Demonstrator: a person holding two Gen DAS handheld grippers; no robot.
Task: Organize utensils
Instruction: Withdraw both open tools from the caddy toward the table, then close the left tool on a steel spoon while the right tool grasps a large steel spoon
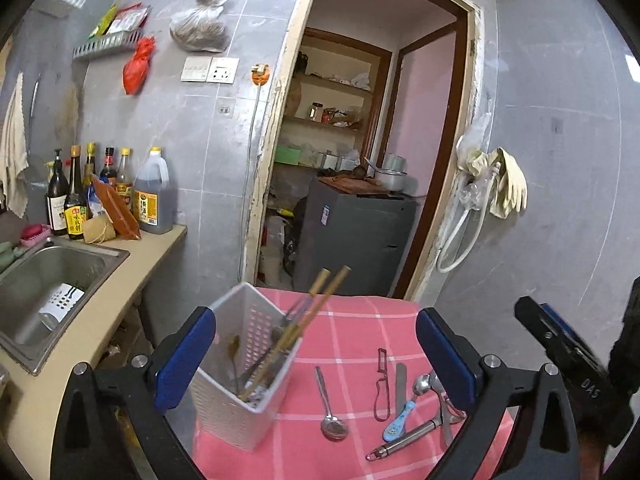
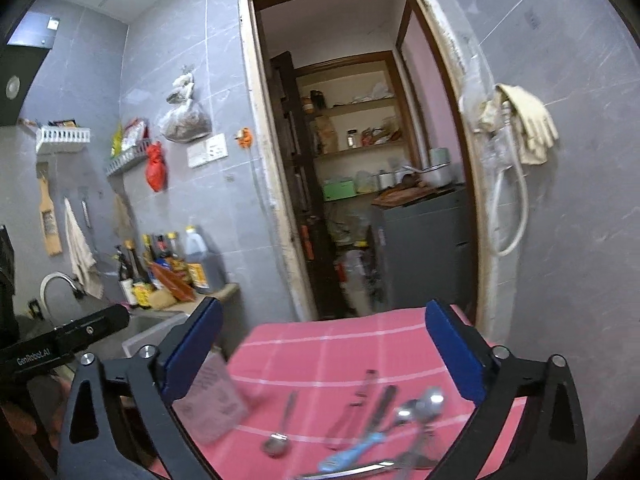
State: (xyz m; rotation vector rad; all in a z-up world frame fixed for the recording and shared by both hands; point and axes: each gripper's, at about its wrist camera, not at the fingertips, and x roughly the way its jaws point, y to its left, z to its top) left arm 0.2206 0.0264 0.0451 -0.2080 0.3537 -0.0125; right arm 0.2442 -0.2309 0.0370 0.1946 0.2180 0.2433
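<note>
Utensils lie loose on the pink cloth [image 1: 360, 328] at 5 o'clock in the left view: a steel spoon [image 1: 330, 404], a red peeler [image 1: 382, 386], a knife [image 1: 401, 386], a blue-handled spoon [image 1: 402, 418] and a steel tool [image 1: 408, 438], all close together, some overlapping. The white caddy [image 1: 236, 408] stands upright at 7 o'clock, just beside them, already holding chopsticks [image 1: 308, 320]; we judge it the sorting target. Left gripper [image 1: 316, 356] has its fingers wide apart, nothing between them, framing caddy and cloth, probably to steady the caddy. Right gripper [image 2: 324, 354] is likewise spread wide and empty, above the pile, which is blurred in the right view; we judge it poised for a first pick. A second caddy [image 1: 60, 304] lies in the sink [image 1: 116, 258] at 9 o'clock.
</note>
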